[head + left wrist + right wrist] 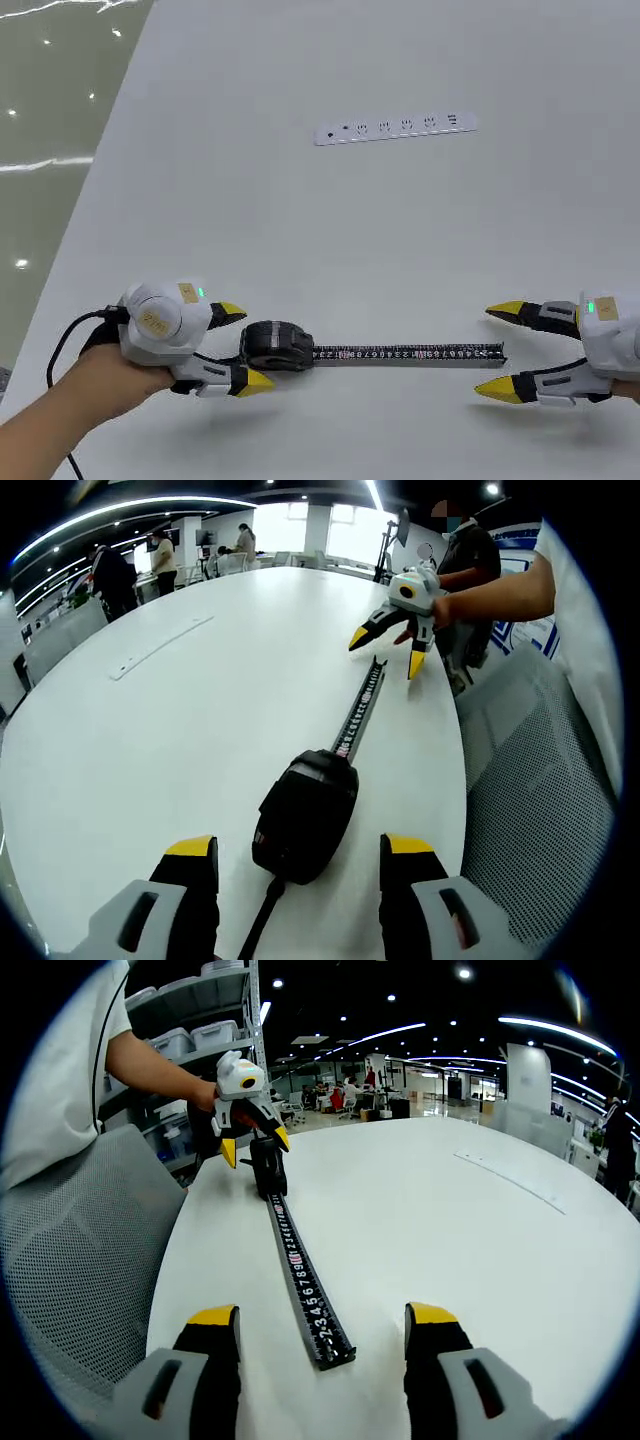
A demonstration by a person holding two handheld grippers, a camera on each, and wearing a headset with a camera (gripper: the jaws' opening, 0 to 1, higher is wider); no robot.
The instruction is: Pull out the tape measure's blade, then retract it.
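Left hand-held gripper [252, 347]: held in the person's left hand low over the white counter [350, 230]. Its yellow-tipped jaws are spread wide and grasp nothing.

Tape measure case [278, 346]: black, lying on the counter between the left hand-held gripper's two jaws. In the left gripper view a bare gap shows on either side of it, so neither jaw touches it.

Black cord [265, 910]: runs from the near end of the case back toward the left hand-held gripper's body, between its jaws.

Blade [410, 353]: drawn out flat on the counter, with its printed numbers facing up. It reaches in a straight line from the case at the left hand-held gripper across to the right hand-held gripper.

Right hand-held gripper [484, 350]: held low over the counter, facing the left one along the blade. Its jaws are released and wide apart.

Blade end: lies just inside the right hand-held gripper's yellow tips, midway between them, with clear counter on both sides and no jaw on it.

Power strip [395, 128]: long and white, flat on the counter, well beyond both hand-held grippers on the side away from the person.

Mesh chair [70, 1290]: grey, beside the counter edge, to the left of the right hand-held gripper in its own view.
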